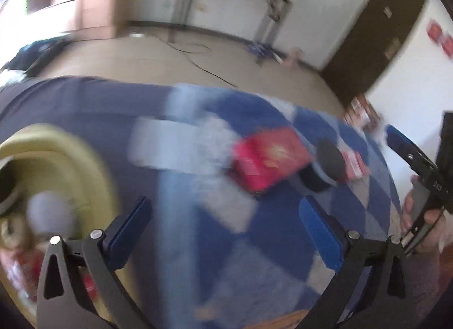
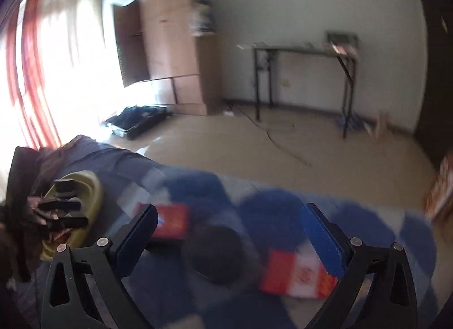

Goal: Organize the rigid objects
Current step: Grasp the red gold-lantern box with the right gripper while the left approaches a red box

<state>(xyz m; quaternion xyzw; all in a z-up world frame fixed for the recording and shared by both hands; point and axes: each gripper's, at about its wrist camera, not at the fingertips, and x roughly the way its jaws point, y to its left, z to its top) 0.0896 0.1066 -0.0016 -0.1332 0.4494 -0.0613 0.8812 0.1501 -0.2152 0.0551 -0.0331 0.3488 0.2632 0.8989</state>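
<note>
Both tools empty, jaws wide apart: left tool [image 1: 223, 232], right tool [image 2: 229, 232]. Red box [image 1: 269, 156] loose on the blue checkered cloth [image 1: 198, 244], likely awaiting the yellow basin [image 1: 70, 153].

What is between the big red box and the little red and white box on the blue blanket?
A dark round thing sits between the red box and the red and white box, seen from the right wrist, though blurred.

A home bedroom: bed [image 1: 85, 108], wooden wardrobe [image 2: 175, 46], curtained window [image 2: 36, 74]
</note>
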